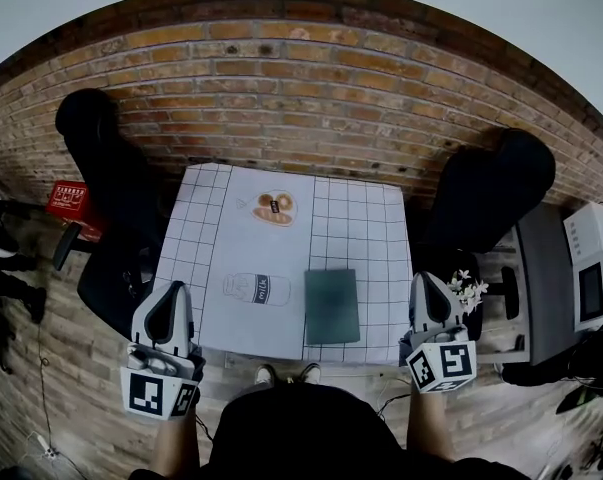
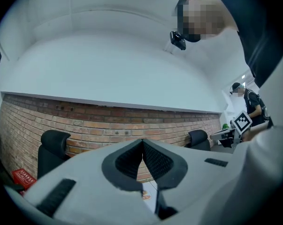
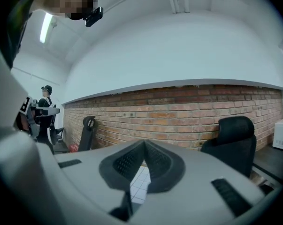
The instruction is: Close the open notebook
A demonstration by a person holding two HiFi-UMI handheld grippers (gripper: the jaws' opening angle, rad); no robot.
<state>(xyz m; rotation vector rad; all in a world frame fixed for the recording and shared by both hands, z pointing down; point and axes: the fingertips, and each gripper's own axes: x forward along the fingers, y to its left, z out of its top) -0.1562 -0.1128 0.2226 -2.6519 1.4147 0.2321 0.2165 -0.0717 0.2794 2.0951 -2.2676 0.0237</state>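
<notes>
A dark green notebook point(image 1: 332, 305) lies closed and flat on the white gridded table point(image 1: 361, 218), near its front edge, right of the middle. My left gripper point(image 1: 167, 311) hovers off the table's front left corner, jaws shut with nothing between them. My right gripper point(image 1: 430, 299) hangs off the front right corner, its jaws also shut and empty. In the left gripper view the gripper point(image 2: 142, 142) points level at the brick wall point(image 2: 108, 121). The right gripper view shows the gripper point(image 3: 144, 144) doing the same, with a strip of the table point(image 3: 140, 184) below the pads.
A milk carton picture point(image 1: 257, 288) and a pastry picture point(image 1: 274, 207) mark the white mat point(image 1: 243, 318). Black office chairs point(image 1: 111, 178) point(image 1: 491, 193) stand on both sides of the table. A red box point(image 1: 68, 200) sits on the floor at left. Small white flowers point(image 1: 469, 290) lie right of the table.
</notes>
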